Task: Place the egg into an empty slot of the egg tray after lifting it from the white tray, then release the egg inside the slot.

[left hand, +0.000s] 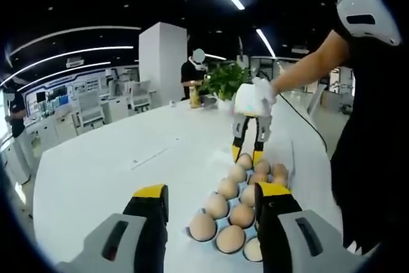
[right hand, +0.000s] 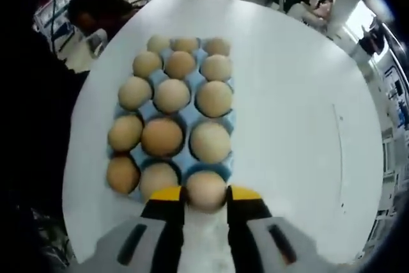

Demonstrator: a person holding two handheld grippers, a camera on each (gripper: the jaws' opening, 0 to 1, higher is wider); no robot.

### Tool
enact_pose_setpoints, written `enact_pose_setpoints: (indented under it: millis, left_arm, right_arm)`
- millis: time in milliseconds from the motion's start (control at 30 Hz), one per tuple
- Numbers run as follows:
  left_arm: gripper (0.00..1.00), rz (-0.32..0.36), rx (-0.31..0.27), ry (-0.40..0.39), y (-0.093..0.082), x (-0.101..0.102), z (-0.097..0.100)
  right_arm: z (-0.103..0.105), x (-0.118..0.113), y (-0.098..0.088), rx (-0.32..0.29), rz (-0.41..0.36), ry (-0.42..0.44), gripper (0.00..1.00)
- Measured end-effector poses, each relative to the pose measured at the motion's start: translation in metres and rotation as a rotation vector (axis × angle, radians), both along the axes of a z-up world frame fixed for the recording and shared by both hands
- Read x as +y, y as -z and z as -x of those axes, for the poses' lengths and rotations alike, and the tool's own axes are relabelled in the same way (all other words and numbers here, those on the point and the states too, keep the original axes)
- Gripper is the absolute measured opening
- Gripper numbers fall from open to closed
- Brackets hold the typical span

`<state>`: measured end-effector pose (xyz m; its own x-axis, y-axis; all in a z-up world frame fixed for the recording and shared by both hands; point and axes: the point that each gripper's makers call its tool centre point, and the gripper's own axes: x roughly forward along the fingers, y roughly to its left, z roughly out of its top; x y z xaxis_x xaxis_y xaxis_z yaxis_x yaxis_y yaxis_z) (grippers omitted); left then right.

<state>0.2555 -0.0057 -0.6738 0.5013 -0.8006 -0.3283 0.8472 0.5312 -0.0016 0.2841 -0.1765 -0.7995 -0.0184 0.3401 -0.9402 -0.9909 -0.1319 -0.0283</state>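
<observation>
- Yellow-tipped left gripper (left hand: 208,206) hangs open and empty near the egg tray (left hand: 220,222); a careless swing could knock the eggs.
- Blue egg tray (right hand: 185,116) looks full; the right gripper (right hand: 204,199) clamps the egg (right hand: 206,190) at its near-edge corner slot, where releasing early could crack it.

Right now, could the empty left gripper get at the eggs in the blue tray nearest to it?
Probably yes. The left gripper is open, holding nothing, and the nearest eggs sit just ahead of its jaws with nothing between. The right gripper works at the tray's far end, out of the way.
</observation>
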Motion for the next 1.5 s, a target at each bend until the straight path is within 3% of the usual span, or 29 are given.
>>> enact_pose_setpoints:
  millis: [333, 567, 867, 967, 1100, 1233, 1300, 1333, 1367, 1500]
  left_arm:
    - [0.55, -0.006, 0.007, -0.001, 0.001, 0.001, 0.0]
    - [0.55, -0.005, 0.006, 0.006, 0.001, -0.002, -0.001]
    - [0.54, -0.012, 0.005, 0.011, 0.0, -0.003, -0.002]
    - [0.55, -0.009, 0.002, 0.009, -0.001, -0.004, -0.003]
    - [0.55, -0.011, 0.001, 0.008, -0.001, -0.004, -0.004]
    - [0.55, -0.013, 0.001, 0.009, -0.001, -0.004, -0.004]
    - [0.55, -0.01, 0.001, 0.012, -0.001, -0.006, -0.005]
    - [0.55, -0.009, 0.0, 0.013, -0.001, -0.007, -0.005]
    - [0.55, -0.01, 0.0, 0.014, -0.001, -0.007, -0.005]
    - [0.55, -0.007, 0.002, 0.014, 0.0, -0.007, -0.006]
  right_arm:
    - [0.0, 0.001, 0.002, 0.037, -0.021, 0.034, 0.25]
    - [-0.002, 0.001, 0.001, 0.109, -0.106, 0.139, 0.25]
    - [-0.002, 0.001, -0.001, 0.131, -0.224, 0.147, 0.27]
    - [0.0, 0.0, -0.001, 0.124, -0.247, 0.085, 0.29]
    - [-0.009, -0.003, -0.008, 0.059, -0.289, 0.028, 0.44]
    - [-0.02, -0.011, -0.015, 0.067, -0.314, 0.095, 0.66]
    - [-0.024, -0.01, -0.021, 0.116, -0.378, 0.203, 0.86]
    - [-0.022, -0.003, -0.027, 0.133, -0.451, 0.196, 0.97]
    - [-0.021, 0.002, -0.035, 0.133, -0.544, 0.203, 0.99]
    - [-0.013, 0.005, -0.039, 0.159, -0.622, 0.23, 1.0]
